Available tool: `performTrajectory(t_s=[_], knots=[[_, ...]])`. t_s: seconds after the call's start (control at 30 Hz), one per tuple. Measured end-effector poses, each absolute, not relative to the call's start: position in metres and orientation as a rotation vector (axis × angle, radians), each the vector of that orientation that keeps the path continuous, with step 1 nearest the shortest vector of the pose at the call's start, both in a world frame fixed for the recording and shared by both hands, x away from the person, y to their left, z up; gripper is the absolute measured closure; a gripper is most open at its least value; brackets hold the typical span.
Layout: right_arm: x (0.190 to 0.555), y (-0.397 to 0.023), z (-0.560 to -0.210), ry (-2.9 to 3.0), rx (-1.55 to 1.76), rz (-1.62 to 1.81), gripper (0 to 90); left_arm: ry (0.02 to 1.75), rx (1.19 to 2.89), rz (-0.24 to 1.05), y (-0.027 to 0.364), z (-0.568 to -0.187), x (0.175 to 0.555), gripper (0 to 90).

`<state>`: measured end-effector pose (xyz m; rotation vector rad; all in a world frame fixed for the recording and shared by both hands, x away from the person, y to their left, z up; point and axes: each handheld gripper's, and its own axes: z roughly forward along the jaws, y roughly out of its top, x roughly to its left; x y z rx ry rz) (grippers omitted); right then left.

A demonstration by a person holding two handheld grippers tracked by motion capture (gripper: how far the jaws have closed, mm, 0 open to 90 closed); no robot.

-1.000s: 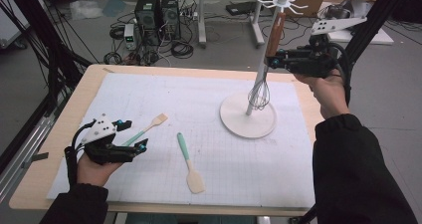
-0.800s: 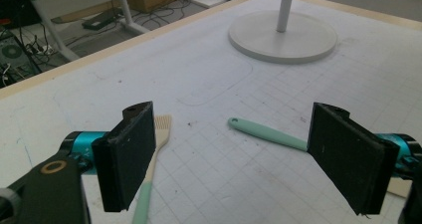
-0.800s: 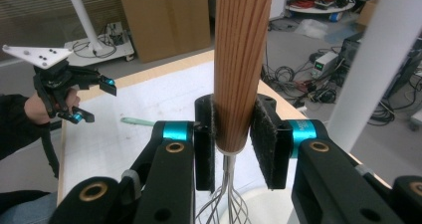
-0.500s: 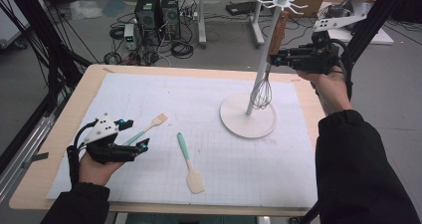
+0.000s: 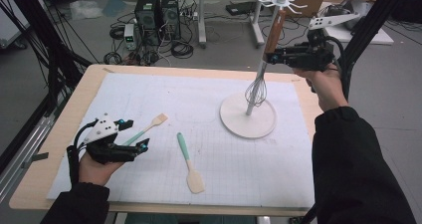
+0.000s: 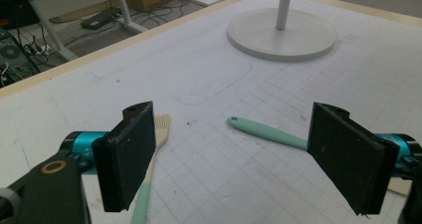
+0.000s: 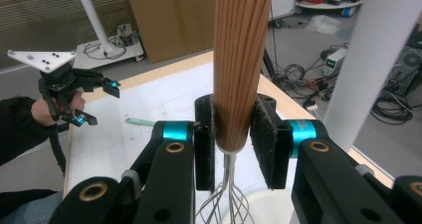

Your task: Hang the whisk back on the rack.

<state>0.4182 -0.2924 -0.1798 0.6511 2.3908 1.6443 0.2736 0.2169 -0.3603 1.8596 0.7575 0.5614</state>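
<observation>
Whisk [image 7: 242, 59] clamped in right hand-held gripper [image 7: 234, 142], upright

high: above, forward-down | gripper views: close, along jaws | shared: stand base [image 5: 247, 120]

A lab: computer towers [image 5: 157, 10], tangled floor cables [image 5: 179, 47]; gridded work table [image 5: 164, 74].

My right gripper [image 5: 271, 58] sits a little higher and farther from me than a second ago. The whisk [image 5: 263, 59] it holds by the wooden handle goes up with it, so the wire end [image 5: 256, 92] hangs a bit higher beside the white pole [image 5: 260, 79] of the stand.
</observation>
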Motion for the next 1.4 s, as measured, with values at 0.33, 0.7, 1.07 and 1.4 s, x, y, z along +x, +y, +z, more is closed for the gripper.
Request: performTrajectory(t_s=[0.33,0.7,1.07,1.4], knots=[[0.423,-0.284,-0.183,2.397,0.69,1.63,72.3,0.757,1.851,0.559,0.218,-0.36,0.273,19.6],[0.417,-0.287,-0.179,2.316,0.732,1.592,66.5,0.755,1.855,0.56,0.218,-0.36,0.273,19.6],[0.403,-0.297,-0.17,2.264,0.731,1.602,61.9,0.758,1.859,0.558,0.219,-0.359,0.273,19.6],[0.391,-0.298,-0.164,2.248,0.695,1.627,59.5,0.759,1.86,0.565,0.22,-0.359,0.272,19.6]])
